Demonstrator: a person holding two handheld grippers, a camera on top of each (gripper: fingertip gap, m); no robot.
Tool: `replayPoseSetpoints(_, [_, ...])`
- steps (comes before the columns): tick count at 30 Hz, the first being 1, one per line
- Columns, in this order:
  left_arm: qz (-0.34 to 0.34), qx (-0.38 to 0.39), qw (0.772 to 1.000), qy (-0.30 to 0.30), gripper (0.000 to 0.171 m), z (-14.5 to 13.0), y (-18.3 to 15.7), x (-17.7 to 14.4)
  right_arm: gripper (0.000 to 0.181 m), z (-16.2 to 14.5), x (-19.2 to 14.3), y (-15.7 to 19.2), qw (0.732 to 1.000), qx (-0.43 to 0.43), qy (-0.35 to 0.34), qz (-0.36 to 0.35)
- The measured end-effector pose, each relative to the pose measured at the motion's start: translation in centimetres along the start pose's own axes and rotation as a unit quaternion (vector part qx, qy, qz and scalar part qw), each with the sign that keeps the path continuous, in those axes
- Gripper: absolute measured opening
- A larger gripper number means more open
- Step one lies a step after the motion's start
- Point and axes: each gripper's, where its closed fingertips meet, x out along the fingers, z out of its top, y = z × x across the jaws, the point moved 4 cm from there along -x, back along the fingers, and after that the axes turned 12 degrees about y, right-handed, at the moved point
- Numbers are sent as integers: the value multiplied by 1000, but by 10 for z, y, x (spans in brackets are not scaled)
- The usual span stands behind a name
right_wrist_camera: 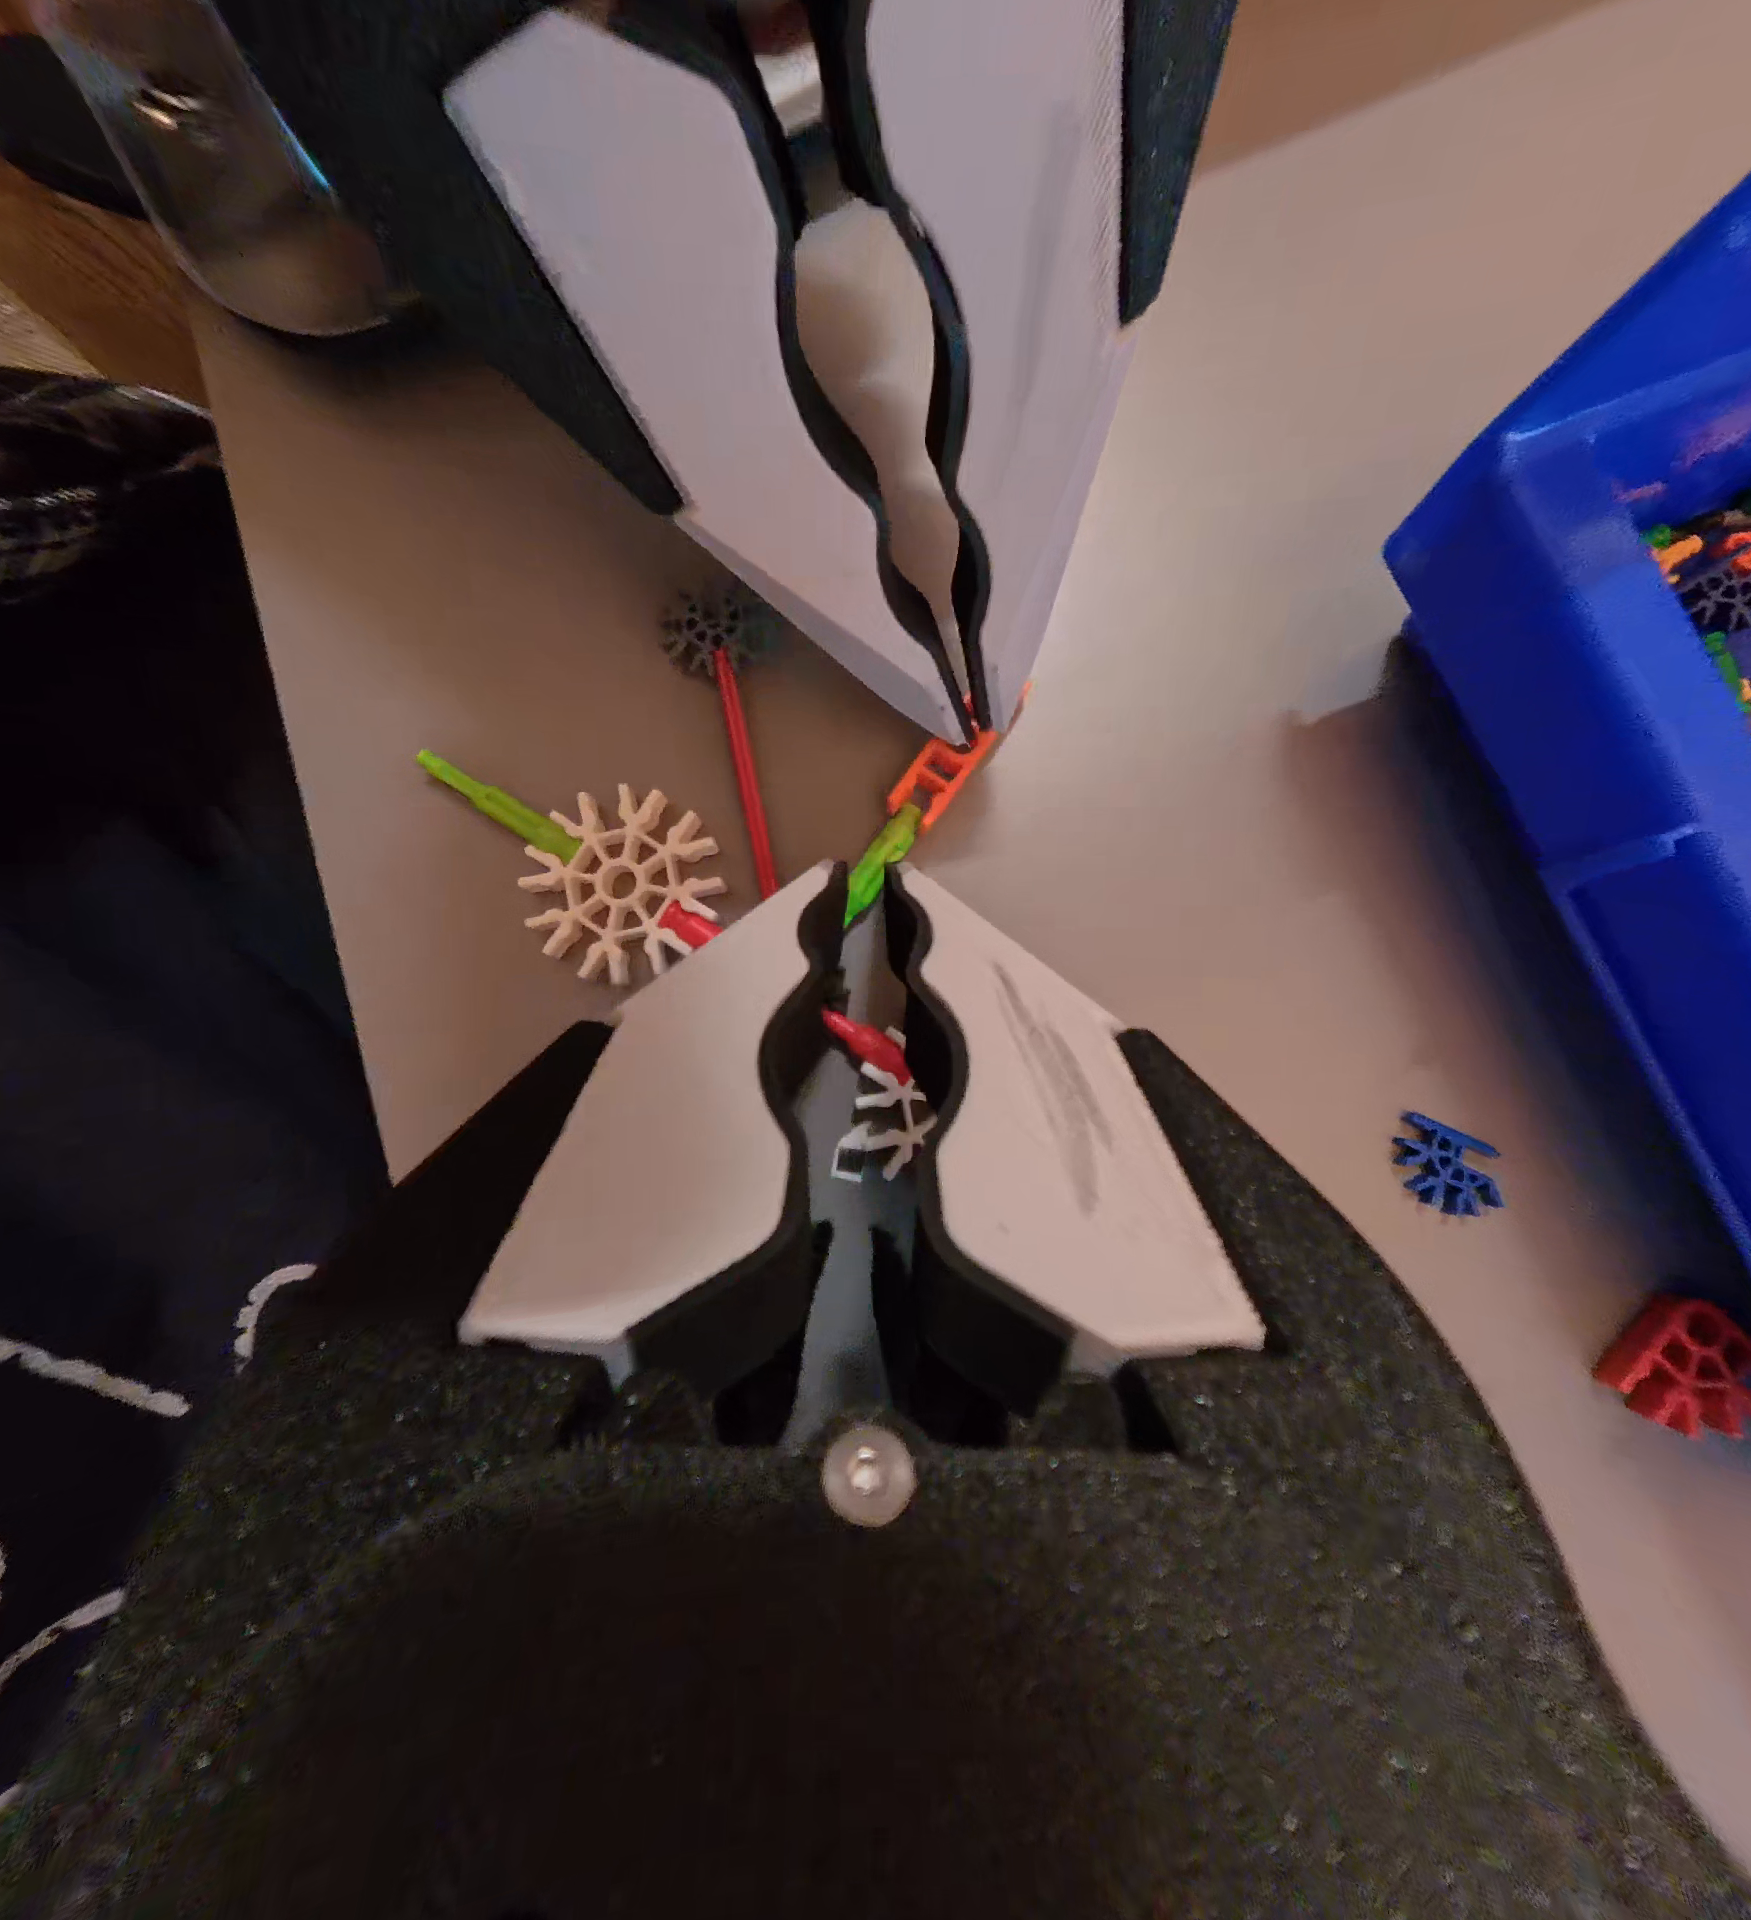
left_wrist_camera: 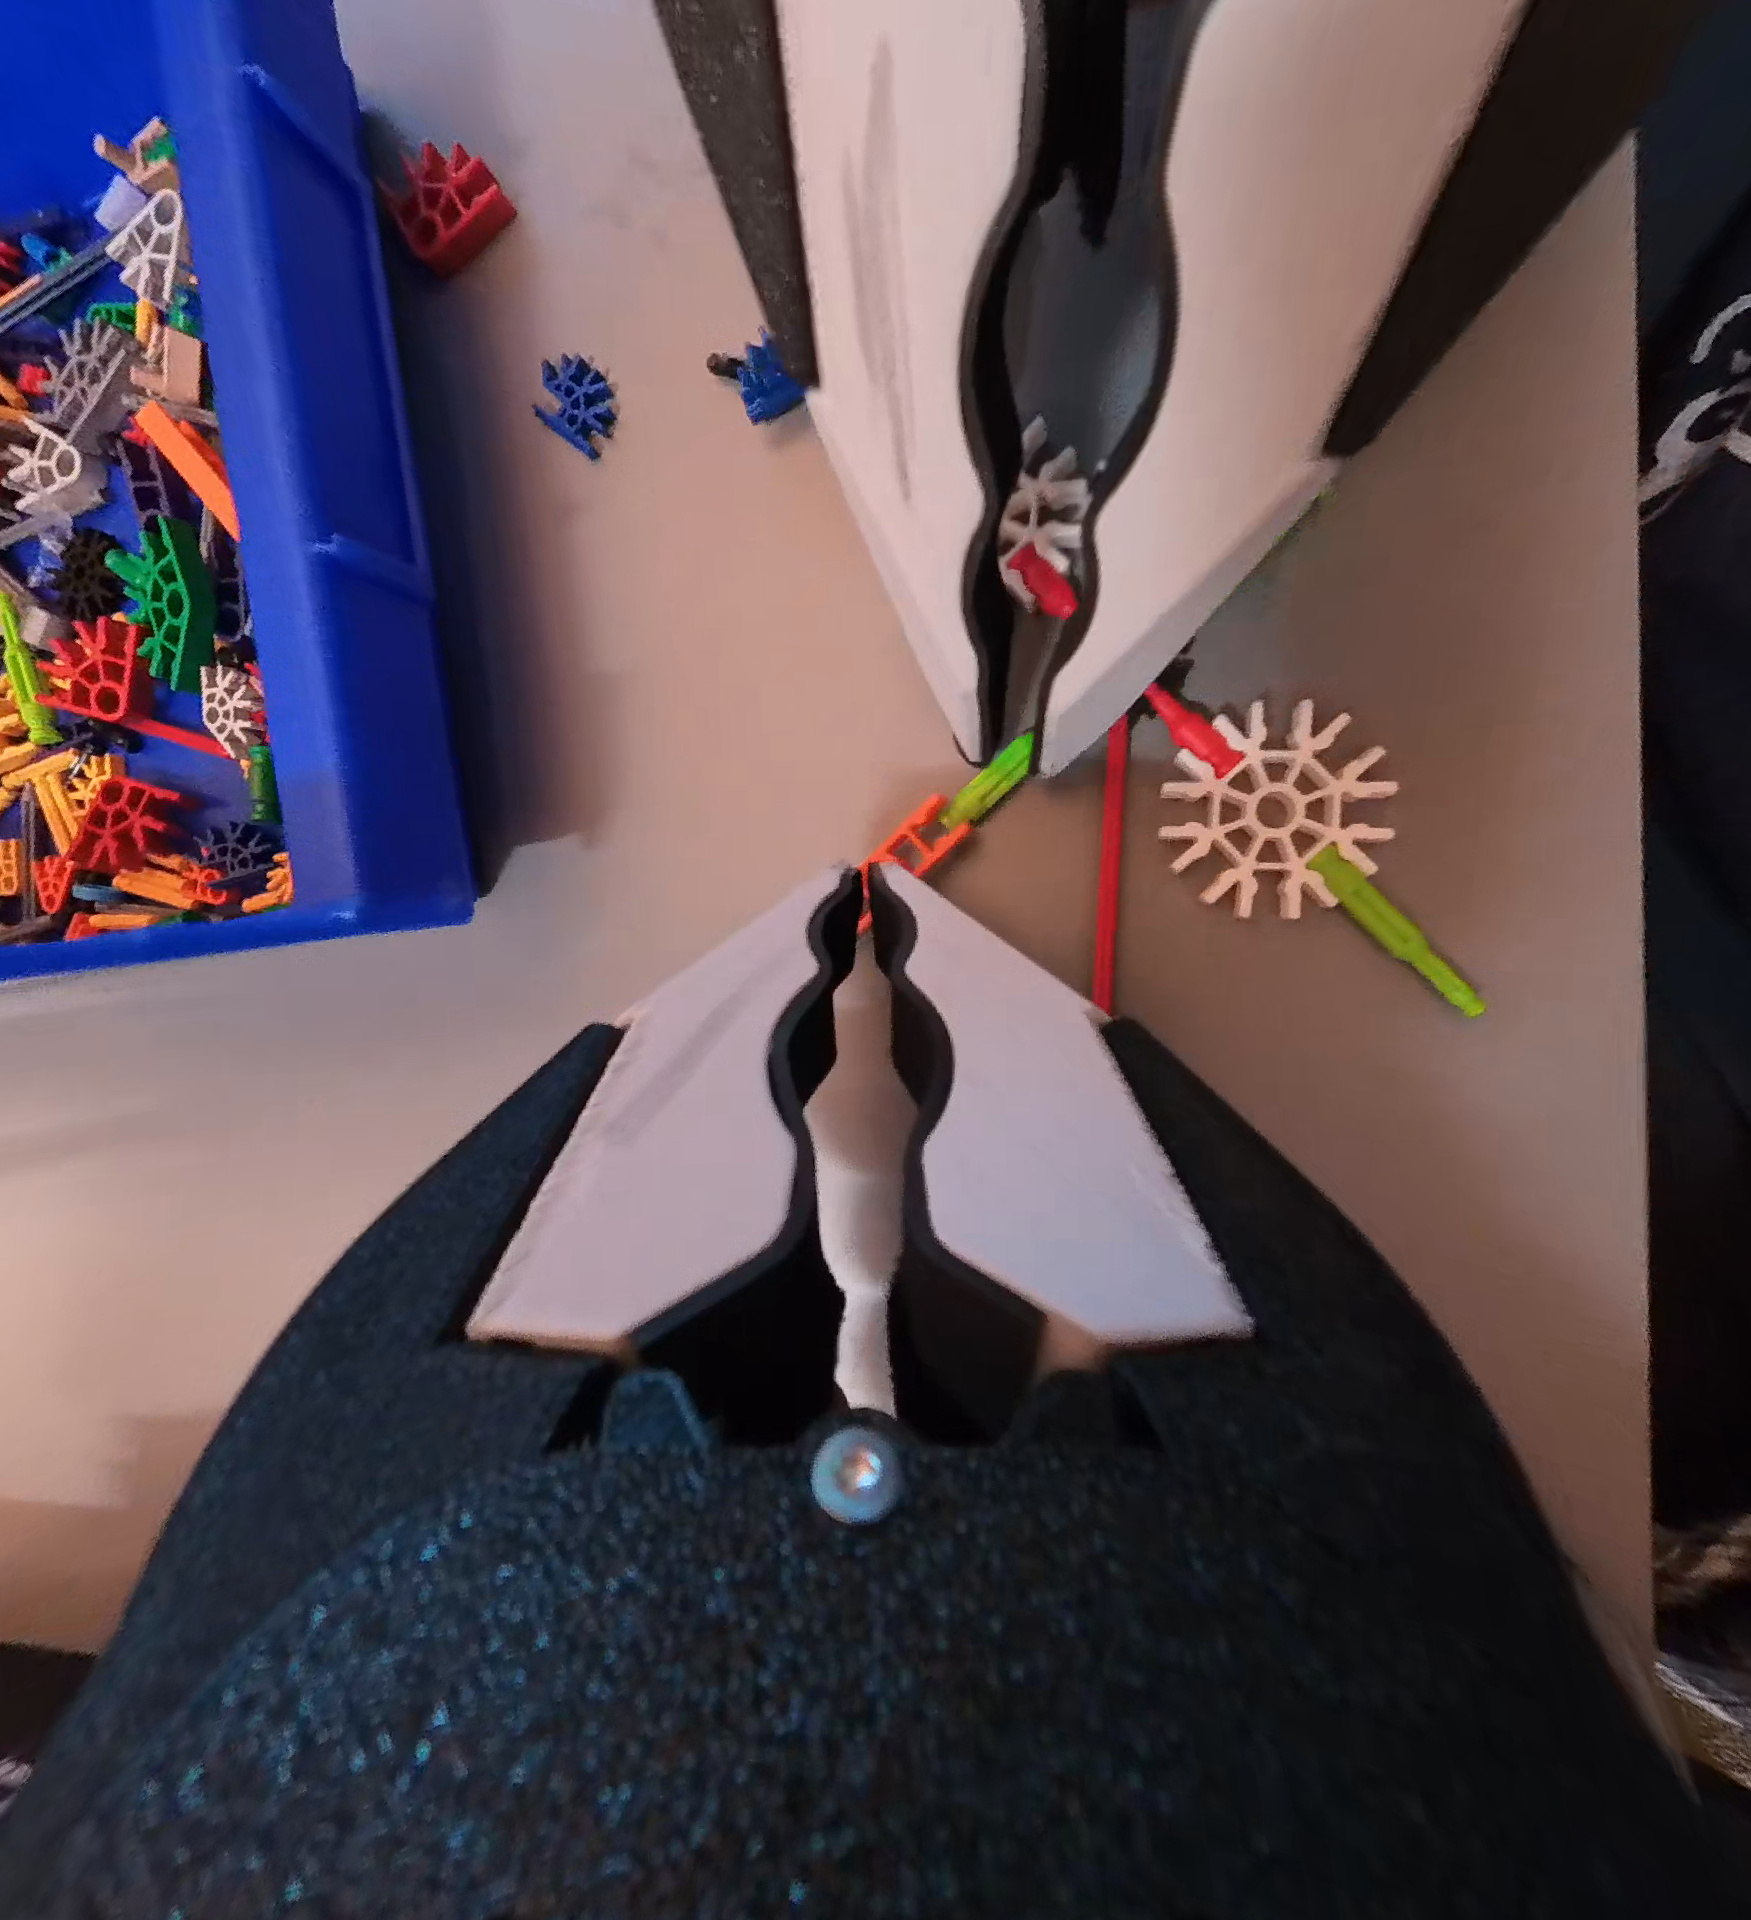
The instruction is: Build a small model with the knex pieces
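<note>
The orange connector (left_wrist_camera: 910,840) sits between the two tips above the worktop (left_wrist_camera: 642,727), pinched at its end by the left hand-held gripper (left_wrist_camera: 866,885), whose jaws are nearly closed on it. At its 1 o'clock, the right hand-held gripper (right_wrist_camera: 863,883) is clamped on a green rod (right_wrist_camera: 876,862) entering the connector. Judging by this, rod and socket should be kept in line and pushed straight together, without twisting.
</note>
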Motion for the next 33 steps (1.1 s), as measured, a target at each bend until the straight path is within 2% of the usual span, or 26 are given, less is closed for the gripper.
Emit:
replayPoseSetpoints(1, [-3, 1, 1000, 1, 1, 0, 0, 1, 6, 0, 1, 0, 1000, -1, 4, -6])
replayPoseSetpoints(11, [-6, 8, 1000, -11, 3, 0, 1, -4, 5, -1, 3, 0, 1000, 2, 0, -6])
replayPoseSetpoints(19, [-19, 97, 995, 9, 23, 3, 0, -5, 6, -1, 3, 0, 1000, 4, -6, 4])
replayPoseSetpoints(25, [-34, 142, 988, 41, 17, -2, 5, 5, 6, -2, 3, 0, 1000, 7, -11, 7])
replayPoseSetpoints(27, [-53, 146, 987, 40, 13, 0, 4, 6, 6, -2, 3, 0, 1000, 8, -13, 9])
replayPoseSetpoints(30, [-48, 151, 986, 42, 5, 0, 8, 8, 6, -3, 3, -1, 1000, 8, -16, 11])
replayPoseSetpoints(33, [-56, 146, 987, 33, 5, 0, 6, 8, 6, -3, 3, -1, 1000, 9, -20, 13])
